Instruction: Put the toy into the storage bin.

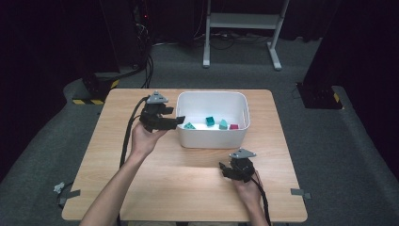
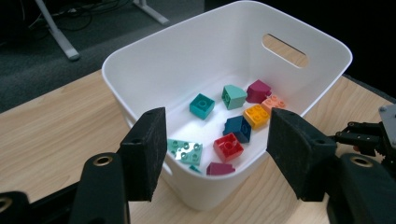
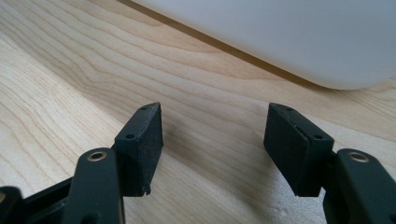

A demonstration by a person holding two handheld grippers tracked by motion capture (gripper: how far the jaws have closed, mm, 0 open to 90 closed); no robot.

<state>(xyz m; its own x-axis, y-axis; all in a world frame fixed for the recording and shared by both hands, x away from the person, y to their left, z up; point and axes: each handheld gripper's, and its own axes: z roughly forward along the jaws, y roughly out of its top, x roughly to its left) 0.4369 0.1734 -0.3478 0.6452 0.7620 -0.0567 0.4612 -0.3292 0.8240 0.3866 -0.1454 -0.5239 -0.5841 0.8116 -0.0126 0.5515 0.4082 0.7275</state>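
Bricks all in the tub, both claws empty

The left claw (image 2: 215, 154) hangs at the near rim of the white tub (image 2: 154, 56), its jaws apart with nothing between them; the toy bricks (image 2: 232, 147) lie just beyond it on the tub floor. The right claw (image 3: 214, 147) rests low over the bare table (image 3: 70, 70), wide open and empty, the tub wall just ahead. No brick lies outside the tub, so the collecting seems finished.

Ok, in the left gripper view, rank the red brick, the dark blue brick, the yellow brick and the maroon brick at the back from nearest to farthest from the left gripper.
1. red brick, front of the bin, nearest the left gripper.
2. dark blue brick, just behind it.
3. yellow brick, farther back, to the right.
4. maroon brick, near the back wall.
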